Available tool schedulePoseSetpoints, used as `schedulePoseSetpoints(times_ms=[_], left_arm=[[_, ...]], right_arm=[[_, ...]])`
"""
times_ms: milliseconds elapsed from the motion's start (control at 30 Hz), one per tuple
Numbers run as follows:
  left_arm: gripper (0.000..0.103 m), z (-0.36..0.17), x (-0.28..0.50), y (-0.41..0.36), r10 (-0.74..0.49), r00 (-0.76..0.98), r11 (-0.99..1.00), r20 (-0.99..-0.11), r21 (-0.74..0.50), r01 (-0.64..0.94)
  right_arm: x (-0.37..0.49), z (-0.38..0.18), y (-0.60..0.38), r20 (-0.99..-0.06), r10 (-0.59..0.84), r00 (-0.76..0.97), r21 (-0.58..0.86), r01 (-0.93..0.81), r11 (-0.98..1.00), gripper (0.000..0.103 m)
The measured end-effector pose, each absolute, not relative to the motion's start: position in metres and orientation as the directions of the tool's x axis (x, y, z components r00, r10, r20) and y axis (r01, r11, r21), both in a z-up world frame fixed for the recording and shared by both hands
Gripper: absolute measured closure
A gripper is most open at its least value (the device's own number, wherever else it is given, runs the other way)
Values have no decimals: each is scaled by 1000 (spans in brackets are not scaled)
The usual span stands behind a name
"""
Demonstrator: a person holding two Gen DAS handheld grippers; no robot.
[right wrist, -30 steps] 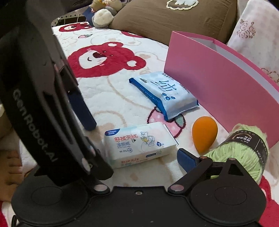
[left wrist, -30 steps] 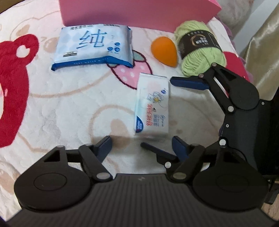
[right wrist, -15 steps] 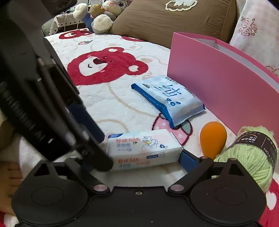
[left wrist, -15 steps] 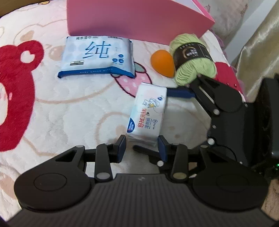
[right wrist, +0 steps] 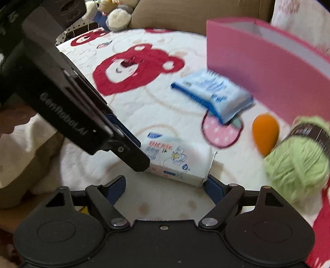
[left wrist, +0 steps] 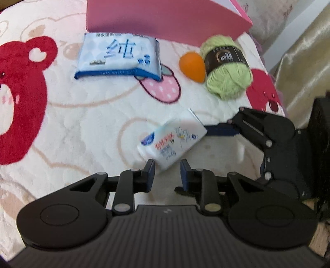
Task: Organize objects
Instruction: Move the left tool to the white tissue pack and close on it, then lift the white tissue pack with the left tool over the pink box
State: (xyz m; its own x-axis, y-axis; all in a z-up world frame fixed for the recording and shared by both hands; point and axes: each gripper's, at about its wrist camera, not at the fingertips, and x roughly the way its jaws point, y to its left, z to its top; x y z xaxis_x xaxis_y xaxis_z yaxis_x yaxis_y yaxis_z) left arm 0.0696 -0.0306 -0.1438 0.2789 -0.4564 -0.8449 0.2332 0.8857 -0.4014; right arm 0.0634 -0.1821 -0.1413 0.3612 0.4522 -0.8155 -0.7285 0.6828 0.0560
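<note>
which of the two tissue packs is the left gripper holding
The small white pack, pinched at one corner by the left gripper. The bigger blue pack lies untouched by the pink box.

Plush white fleece blanket (left wrist: 86,127) with red bear print, glossy plastic-wrapped white tissue pack (left wrist: 173,142), shiny blue-and-white film wipes packet (left wrist: 119,57), fuzzy light-green yarn ball (left wrist: 226,68) with black paper band, smooth matt orange sponge egg (left wrist: 191,67), matt pink card box (right wrist: 268,74), matt black plastic left gripper (left wrist: 167,172).
</note>
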Motion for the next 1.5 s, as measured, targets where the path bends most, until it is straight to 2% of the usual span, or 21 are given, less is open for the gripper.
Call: schedulePoseSetpoints(times_ms=[133, 200, 233, 267, 400, 533, 567, 633, 767, 933, 1133, 1267, 1400, 1500], left_arm=[[76, -141, 65, -32, -458, 300, 885, -837, -395, 247], [73, -139, 66, -29, -462, 320, 884, -827, -403, 236], [61, -138, 67, -28, -468, 323, 882, -823, -409, 235], [52, -138, 67, -27, -477, 321, 877, -819, -419, 235], [52, -137, 69, -25, -455, 351, 890, -819, -399, 222], [56, -147, 76, -22, -457, 328, 890, -827, -420, 179], [64, -151, 78, -20, -457, 317, 889, -831, -430, 155], [70, -160, 82, -16, -493, 299, 868, -817, -483, 112], [71, -168, 83, -11, -511, 310, 850, -802, -525, 43], [72, -163, 77, -14, -507, 339, 854, -793, -516, 70], [68, -169, 76, -14, -519, 320, 847, -793, -526, 70], [65, -167, 76, -8, -547, 322, 825, -773, -563, 50], [65, -168, 77, -2, -538, 382, 815, -752, -580, 7], [70, -176, 78, -3, -529, 371, 816, -763, -577, -23]], right_arm=[[69, -139, -189, -806, 473, 356, 105, -700, 707, 17], [73, -140, -193, -798, 491, 350, 143, -681, 718, 18], [75, -140, -194, -793, 498, 350, 154, -676, 721, 18], [76, -140, -195, -787, 503, 356, 156, -674, 722, 23], [78, -143, -195, -776, 503, 381, 144, -670, 729, 37], [81, -146, -199, -773, 506, 383, 155, -660, 735, 40], [80, -146, -198, -774, 504, 384, 149, -663, 734, 41], [79, -148, -196, -777, 493, 391, 127, -670, 731, 41], [77, -149, -192, -776, 478, 412, 96, -672, 734, 41], [75, -140, -188, -787, 447, 424, 92, -637, 766, 40], [75, -143, -182, -796, 439, 417, 90, -636, 766, 29], [82, -143, -188, -783, 483, 393, 171, -611, 773, 22], [87, -147, -188, -774, 500, 388, 217, -579, 786, 20], [87, -148, -187, -770, 492, 406, 219, -556, 802, 22]])
